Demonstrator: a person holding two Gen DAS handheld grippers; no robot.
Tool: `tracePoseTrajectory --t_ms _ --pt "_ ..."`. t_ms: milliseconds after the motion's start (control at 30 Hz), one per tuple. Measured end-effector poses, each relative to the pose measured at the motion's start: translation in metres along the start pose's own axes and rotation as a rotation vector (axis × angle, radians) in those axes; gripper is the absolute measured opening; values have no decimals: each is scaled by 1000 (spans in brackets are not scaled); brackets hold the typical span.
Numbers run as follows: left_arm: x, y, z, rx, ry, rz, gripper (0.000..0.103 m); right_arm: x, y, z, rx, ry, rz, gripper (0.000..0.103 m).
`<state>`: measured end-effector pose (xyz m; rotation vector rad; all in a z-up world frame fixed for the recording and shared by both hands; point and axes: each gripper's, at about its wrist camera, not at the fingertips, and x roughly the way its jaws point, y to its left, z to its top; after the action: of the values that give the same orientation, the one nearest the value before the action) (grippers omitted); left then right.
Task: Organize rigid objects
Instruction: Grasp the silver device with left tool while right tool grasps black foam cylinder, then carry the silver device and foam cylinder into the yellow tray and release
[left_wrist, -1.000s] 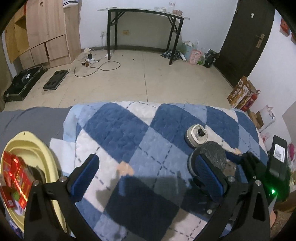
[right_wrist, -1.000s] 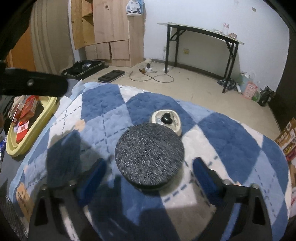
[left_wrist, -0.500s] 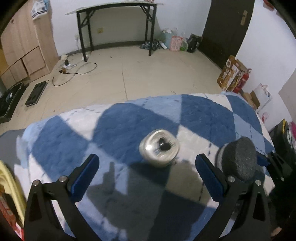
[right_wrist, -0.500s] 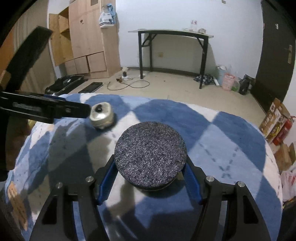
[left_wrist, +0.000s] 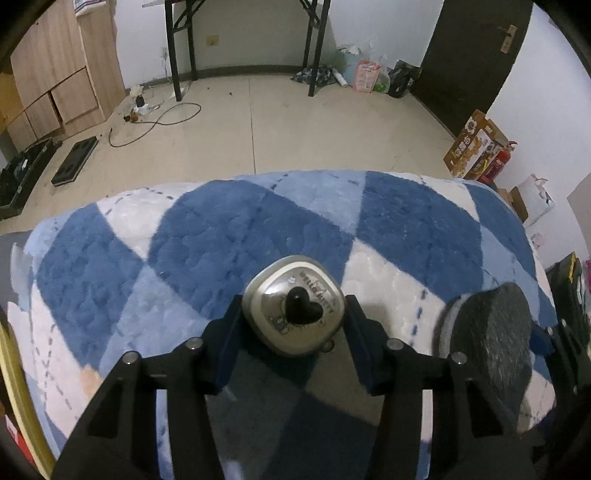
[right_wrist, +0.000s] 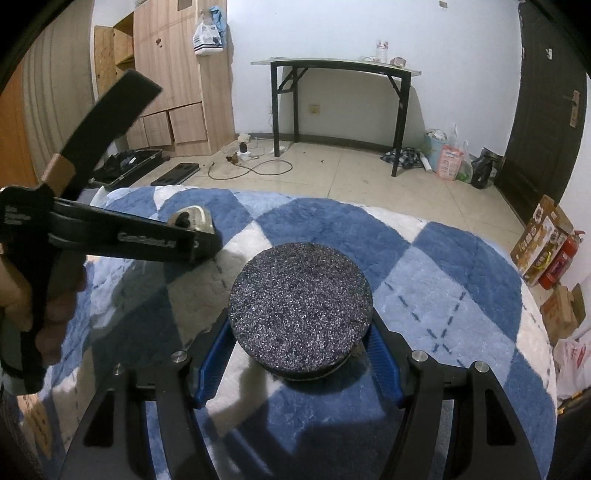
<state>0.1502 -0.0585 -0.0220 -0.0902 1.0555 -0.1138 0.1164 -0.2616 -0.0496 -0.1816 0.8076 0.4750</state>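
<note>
Left gripper (left_wrist: 293, 321) clamped on silver tin (left_wrist: 293, 310), mid-blanket (left_wrist: 229, 236). Right gripper (right_wrist: 299, 347) closed around grey disc (right_wrist: 300, 306), pads touching its sides, nearer blanket's right edge. Both resting on blanket.

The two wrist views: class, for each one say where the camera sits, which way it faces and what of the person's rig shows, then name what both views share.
Left wrist: sits on the left gripper, looks down along the jaws shut on the silver tin.
Right wrist: sits on the right gripper, faces the grey disc gripped between its jaws; a hand shows too.
Shared: tin, disc, blue checked blanket, black table.
</note>
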Motion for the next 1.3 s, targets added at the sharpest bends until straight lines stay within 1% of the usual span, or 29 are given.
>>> tracePoseTrajectory --t_ms 100,200,300,333,367,467,567,633,700,767,867,967,1000,1067,1133,1267,1300 --pt "-24 6 -5 26 -31 -7 54 -7 2 4 -7 -11 10 67" --pt "-55 19 -10 27 -63 -24 54 -15 7 11 -21 -24 25 67" --pt "-94 44 -18 -2 -106 -28 54 -24 17 19 -46 -39 39 67" --pt "-103 51 -19 -9 -116 -24 54 -28 23 24 -57 -46 50 67" --pt "-120 65 -24 -25 -135 -13 54 -31 27 27 -63 -51 56 67" --pt "-149 100 -33 -69 -168 19 54 -43 55 41 -105 -75 107 67" --pt "-178 148 -50 -138 -187 82 54 -50 93 57 -130 -87 195 67" --pt "-193 181 -63 -187 -189 122 54 -52 131 69 -168 -92 262 67" --pt "-206 217 -78 -233 -194 184 54 -54 167 76 -223 -95 322 67" --pt "-214 251 -93 -297 -193 237 54 -58 205 80 -279 -97 383 67" --pt "-222 301 -114 -398 -182 289 54 -62 259 81 -346 -88 482 67" --pt "-222 331 -130 -455 -160 301 54 -60 296 78 -404 -60 542 67" --pt "-220 335 -135 -459 -155 307 54 -57 310 75 -428 -44 561 67" --pt "-217 343 -140 -453 -143 323 54 -48 326 75 -463 -28 580 67" --pt "-211 351 -143 -454 -137 323 54 -37 344 71 -497 -6 593 67" --pt "-196 362 -144 -458 -108 297 54 0 369 72 -527 54 565 67" --pt "-190 363 -144 -451 -101 294 54 10 379 78 -528 59 554 67"
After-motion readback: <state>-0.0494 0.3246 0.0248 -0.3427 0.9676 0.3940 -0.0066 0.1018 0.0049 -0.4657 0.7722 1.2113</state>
